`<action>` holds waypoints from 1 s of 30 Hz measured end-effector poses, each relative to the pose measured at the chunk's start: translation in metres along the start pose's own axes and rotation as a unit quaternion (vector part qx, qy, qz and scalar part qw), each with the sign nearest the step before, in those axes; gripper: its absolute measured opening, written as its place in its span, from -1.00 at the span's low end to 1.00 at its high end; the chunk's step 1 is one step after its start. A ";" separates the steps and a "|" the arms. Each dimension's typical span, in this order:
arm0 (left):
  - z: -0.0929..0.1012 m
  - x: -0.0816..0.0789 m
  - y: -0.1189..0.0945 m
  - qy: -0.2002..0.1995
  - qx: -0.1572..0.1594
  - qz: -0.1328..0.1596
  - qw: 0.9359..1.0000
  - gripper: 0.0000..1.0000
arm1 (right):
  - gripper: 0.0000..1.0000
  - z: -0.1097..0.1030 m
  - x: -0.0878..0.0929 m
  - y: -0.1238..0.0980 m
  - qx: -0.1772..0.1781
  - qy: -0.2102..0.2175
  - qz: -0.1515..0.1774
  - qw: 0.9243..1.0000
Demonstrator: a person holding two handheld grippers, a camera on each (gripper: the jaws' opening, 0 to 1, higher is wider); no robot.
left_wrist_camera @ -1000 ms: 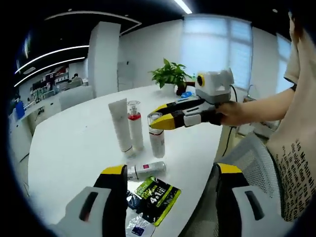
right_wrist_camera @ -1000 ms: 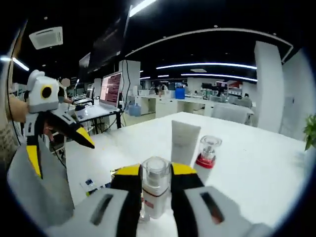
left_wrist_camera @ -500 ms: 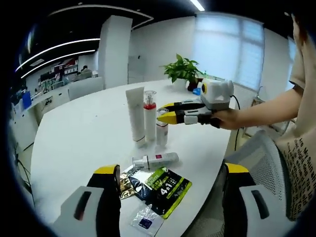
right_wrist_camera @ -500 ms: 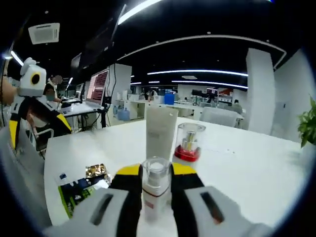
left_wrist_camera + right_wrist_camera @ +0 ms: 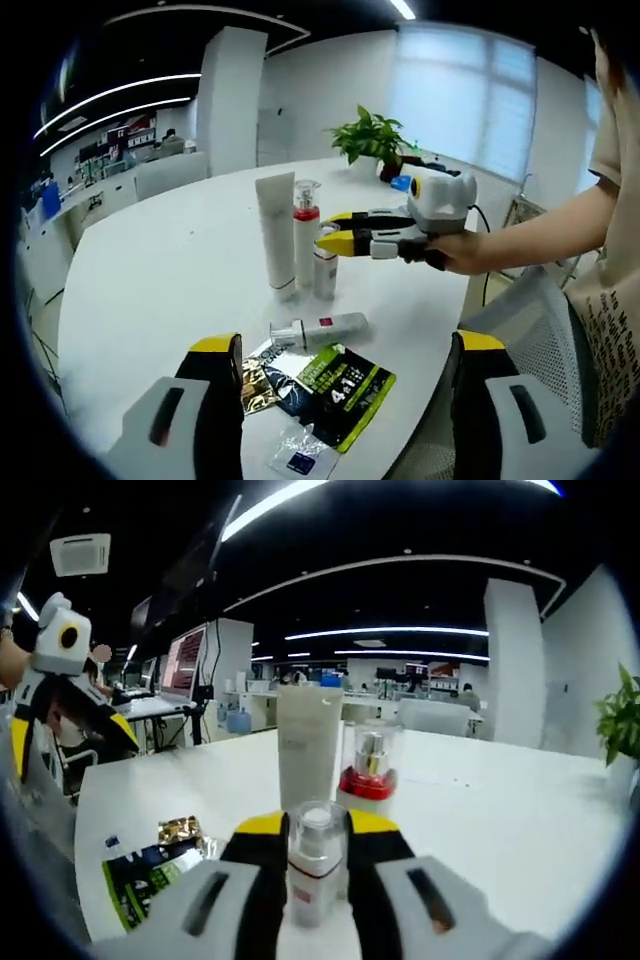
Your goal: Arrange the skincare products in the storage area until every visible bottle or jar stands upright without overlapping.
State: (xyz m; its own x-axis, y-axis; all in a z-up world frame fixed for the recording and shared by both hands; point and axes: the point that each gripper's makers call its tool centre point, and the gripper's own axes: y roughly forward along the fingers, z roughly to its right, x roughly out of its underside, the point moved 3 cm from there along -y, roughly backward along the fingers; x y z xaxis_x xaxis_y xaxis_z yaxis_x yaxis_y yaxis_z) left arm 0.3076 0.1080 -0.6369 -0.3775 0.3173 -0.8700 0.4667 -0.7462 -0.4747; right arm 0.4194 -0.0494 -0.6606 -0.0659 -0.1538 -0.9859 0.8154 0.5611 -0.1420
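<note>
Four skincare containers showed on the white table [image 5: 150, 270]: one white tube [image 5: 275, 232] standing on its cap, one clear bottle with a red collar [image 5: 306, 230] upright just beside it, one small clear-capped bottle [image 5: 325, 268] upright in front of those two, and one slim bottle [image 5: 318, 329] lying on its side nearer the left gripper. About three sachets lay close together at the table's near edge: a green and black one [image 5: 338, 378], a gold one [image 5: 256, 362] and a small clear one [image 5: 300, 452]. One potted plant [image 5: 374, 140] stood at the far side of the table. The right gripper [image 5: 316, 832] came in level from the person's outstretched hand [image 5: 455, 250], and its yellow-tipped jaws were clamped on the small clear-capped bottle, which rose between them in the right gripper view with its base on the table, the tube and the red-collared bottle right behind it. The left gripper [image 5: 340, 350] hung back above the sachets, jaws spread wide and grasping nothing, well apart from the standing bottles.
</note>
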 end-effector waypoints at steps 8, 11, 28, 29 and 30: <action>0.003 0.002 0.001 -0.004 0.004 -0.001 1.000 0.67 | -0.53 -0.002 0.004 -0.001 -0.005 -0.005 -0.018 1.000; 0.005 0.003 0.001 -0.005 0.004 -0.003 1.000 0.67 | -0.48 -0.003 0.008 -0.002 -0.007 0.000 -0.025 1.000; 0.007 0.012 -0.008 -0.025 -0.010 0.004 1.000 0.69 | 0.20 -0.019 0.019 -0.037 -0.028 0.043 -0.072 0.996; 0.007 0.012 -0.009 -0.027 -0.011 0.006 1.000 0.69 | 0.27 -0.022 0.020 -0.041 -0.030 0.046 -0.080 0.995; 0.008 0.012 -0.010 -0.029 -0.014 0.009 0.999 0.69 | 0.32 -0.024 0.020 -0.043 -0.033 0.049 -0.083 0.995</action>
State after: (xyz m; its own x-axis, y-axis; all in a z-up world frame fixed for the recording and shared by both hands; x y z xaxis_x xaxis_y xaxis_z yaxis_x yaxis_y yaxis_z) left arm 0.2923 0.1150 -0.6413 -0.4145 0.2691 -0.8694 0.4953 -0.7347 -0.4636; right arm 0.3688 -0.0574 -0.6767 -0.2551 -0.1694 -0.9520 0.7498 0.5869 -0.3054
